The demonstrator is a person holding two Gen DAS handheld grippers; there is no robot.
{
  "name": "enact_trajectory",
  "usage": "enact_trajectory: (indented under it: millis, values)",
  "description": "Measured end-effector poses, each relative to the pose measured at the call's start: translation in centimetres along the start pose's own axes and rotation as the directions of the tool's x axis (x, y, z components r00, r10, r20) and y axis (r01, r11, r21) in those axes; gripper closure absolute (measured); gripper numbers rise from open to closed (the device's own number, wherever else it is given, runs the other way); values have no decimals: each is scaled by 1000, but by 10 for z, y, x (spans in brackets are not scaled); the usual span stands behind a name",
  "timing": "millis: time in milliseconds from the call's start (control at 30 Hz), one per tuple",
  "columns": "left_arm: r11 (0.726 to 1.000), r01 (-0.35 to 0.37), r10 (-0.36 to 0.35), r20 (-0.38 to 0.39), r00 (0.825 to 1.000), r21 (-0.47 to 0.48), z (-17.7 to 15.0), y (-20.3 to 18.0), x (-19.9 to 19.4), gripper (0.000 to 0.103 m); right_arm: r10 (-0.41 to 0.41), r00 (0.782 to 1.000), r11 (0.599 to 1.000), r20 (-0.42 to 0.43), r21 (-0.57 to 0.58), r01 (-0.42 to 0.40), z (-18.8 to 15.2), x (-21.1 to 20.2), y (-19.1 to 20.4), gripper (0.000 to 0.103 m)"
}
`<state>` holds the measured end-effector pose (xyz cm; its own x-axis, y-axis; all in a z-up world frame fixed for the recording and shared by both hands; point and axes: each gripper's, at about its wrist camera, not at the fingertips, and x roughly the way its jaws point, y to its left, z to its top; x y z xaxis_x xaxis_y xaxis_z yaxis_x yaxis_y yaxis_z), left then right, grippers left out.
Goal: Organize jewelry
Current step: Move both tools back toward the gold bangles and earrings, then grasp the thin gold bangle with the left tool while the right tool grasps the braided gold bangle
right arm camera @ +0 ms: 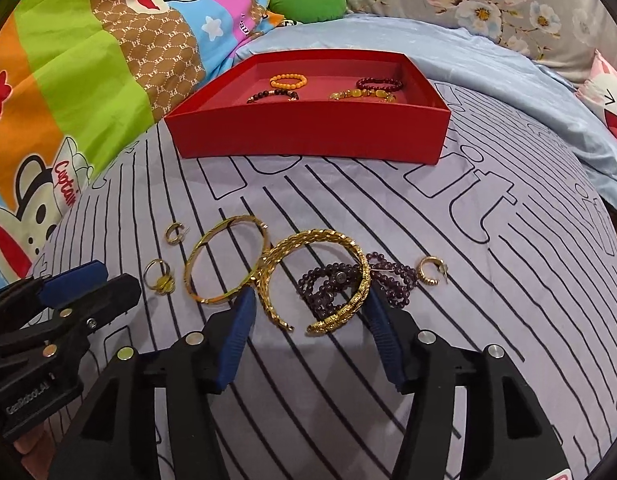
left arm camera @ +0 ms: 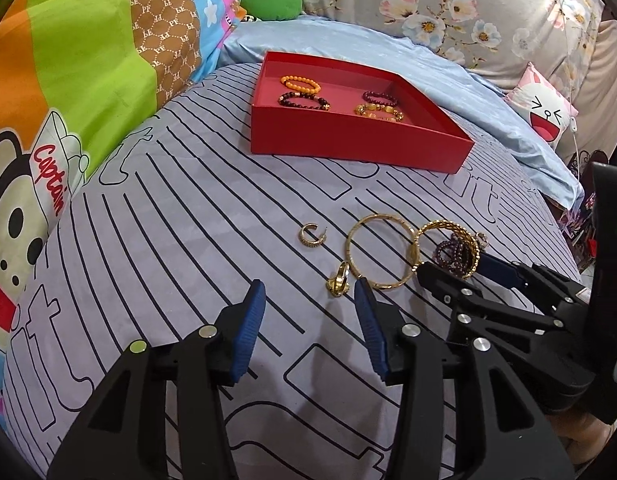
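Jewelry lies loose on the bed's striped sheet [right arm camera: 388, 216]; red tray [right arm camera: 308, 136] sits at the far side, holding four beaded bracelets: orange [right arm camera: 288, 80], dark brown [right arm camera: 272, 97], maroon [right arm camera: 378, 83], amber [right arm camera: 362, 96]. Near me, left to right: gold ring [right arm camera: 158, 276], small hoop earring [right arm camera: 175, 233] just beyond it, plain gold bangle [right arm camera: 226, 260], twisted gold cuff [right arm camera: 316, 280] touching the bangle, purple bead strand [right arm camera: 340, 284] partly under the cuff, second hoop earring [right arm camera: 428, 272]. My right gripper [right arm camera: 310, 316] has its fingers spread, one on each side of the cuff's near, open end; pads not pressing it as far as I can see. My left gripper [left arm camera: 310, 304] is also spread over bare sheet, its right finger [left arm camera: 368, 316] just beside the ring [left arm camera: 338, 282] and the bangle's [left arm camera: 378, 252] near edge, gripping nothing.
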<state>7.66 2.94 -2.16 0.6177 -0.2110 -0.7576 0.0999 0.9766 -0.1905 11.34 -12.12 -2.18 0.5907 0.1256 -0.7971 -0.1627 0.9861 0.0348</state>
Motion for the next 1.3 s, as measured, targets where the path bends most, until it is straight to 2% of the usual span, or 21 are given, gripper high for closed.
enact_trajectory:
  millis: [400, 433, 533, 667, 700, 767, 800, 833, 1100, 1200, 1267, 1300]
  values:
    - [999, 29, -29, -8, 1000, 22, 8, -14, 8, 59, 22, 999, 998, 34, 52, -24, 4, -13, -18, 51]
    - [999, 33, -33, -9, 999, 24, 9, -16, 9, 58, 36, 999, 998, 34, 57, -38, 4, -15, -20, 83]
    - [999, 42, -42, -13, 999, 26, 11, -21, 13, 52, 43, 999, 996, 16, 83, -44, 3, -15, -28, 86]
    - [998, 43, -42, -24, 999, 43, 11, -29, 20, 52, 37, 999, 995, -3, 96, -37, -3, -12, -36, 86]
    - [998, 45, -44, -25, 999, 42, 11, -30, 21, 52, 34, 999, 995, -4, 98, -33, -4, -14, -37, 83]
    - [998, 46, -44, -26, 999, 43, 11, -30, 21, 52, 7, 1000, 995, 0, 96, -7, -6, -17, -39, 66]
    - [998, 42, -41, -25, 999, 45, 11, -30, 21, 52, -8, 1000, 995, 9, 96, 7, -7, -20, -41, 52]
    - [998, 39, -38, -25, 999, 46, 11, -30, 21, 52, -18, 1000, 995, 18, 98, 16, -7, -22, -43, 45]
    - [999, 40, -39, -28, 999, 37, 13, -29, 23, 51, -17, 1000, 995, 20, 100, 15, 13, -10, -51, 36]
    - [999, 38, -37, -26, 999, 36, 14, -28, 23, 51, -5, 1000, 994, 6, 111, 4, 18, 2, -51, 36]
    - [999, 38, -37, -28, 999, 34, 14, -27, 23, 51, -15, 1000, 994, 13, 110, 14, 19, 4, -50, 40]
    - [999, 37, -36, -29, 999, 33, 15, -26, 24, 51, -12, 1000, 994, 11, 111, 10, 20, 5, -50, 46]
